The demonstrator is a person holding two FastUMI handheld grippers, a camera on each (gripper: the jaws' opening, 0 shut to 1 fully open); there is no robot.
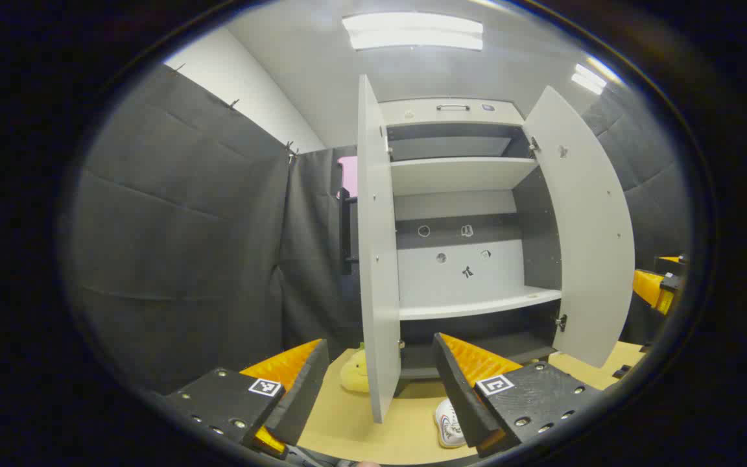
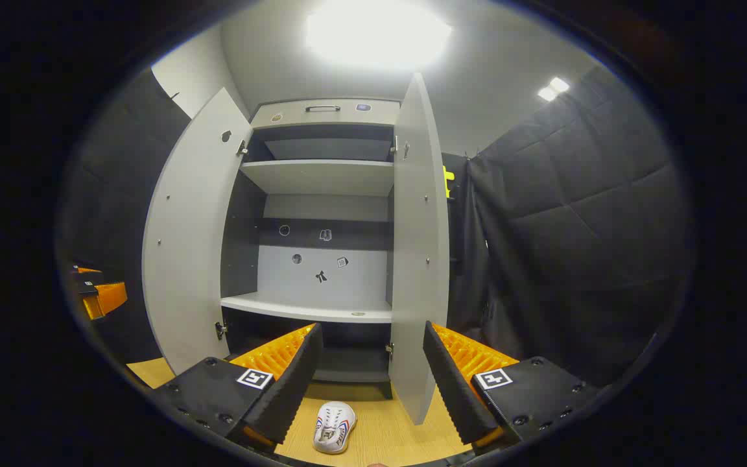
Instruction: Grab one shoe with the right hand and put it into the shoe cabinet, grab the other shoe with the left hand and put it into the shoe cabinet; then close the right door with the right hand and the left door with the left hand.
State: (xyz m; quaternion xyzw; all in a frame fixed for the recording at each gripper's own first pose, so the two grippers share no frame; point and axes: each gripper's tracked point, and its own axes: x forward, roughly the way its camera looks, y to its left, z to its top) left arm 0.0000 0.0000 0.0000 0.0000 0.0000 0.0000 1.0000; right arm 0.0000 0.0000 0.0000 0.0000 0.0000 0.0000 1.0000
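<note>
From the left gripper view, my left gripper (image 1: 373,389) sits low at six o'clock with its fingers (image 1: 296,383) spread wide and nothing between them. Just past them lies the wooden floor (image 1: 360,434), pale and bare-grained. A white shoe (image 1: 449,423) rests on it at about five o'clock, partly behind my right-hand finger. A yellow soft thing (image 1: 355,375) lies at roughly six o'clock, half hidden by the left door (image 1: 377,259); I cannot tell what it is.

In the right gripper view, my right gripper (image 2: 370,383) also has its fingers (image 2: 454,383) held apart, gripping nothing. The same white shoe (image 2: 333,426) lies on the floor (image 2: 386,434) at six o'clock, toe toward the shoe cabinet (image 2: 321,194), just in front of its base.

Beyond stands the cabinet (image 1: 461,194), both doors swung open. The left door shows nearly edge-on at twelve o'clock, the right door (image 1: 584,227) fans out toward two o'clock. Inside I see a lower shelf (image 1: 477,305) and an upper shelf (image 1: 458,172), both bare, with small stickers (image 1: 467,271) on the back panel. A top panel carries a handle (image 1: 452,107).

The other gripper (image 1: 655,285) peeks in at three o'clock in the left gripper view, beyond the right door.

Farthest out, dark padded cloth walls (image 1: 185,246) close the booth, under a white ceiling with bright light panels (image 1: 412,31).
</note>
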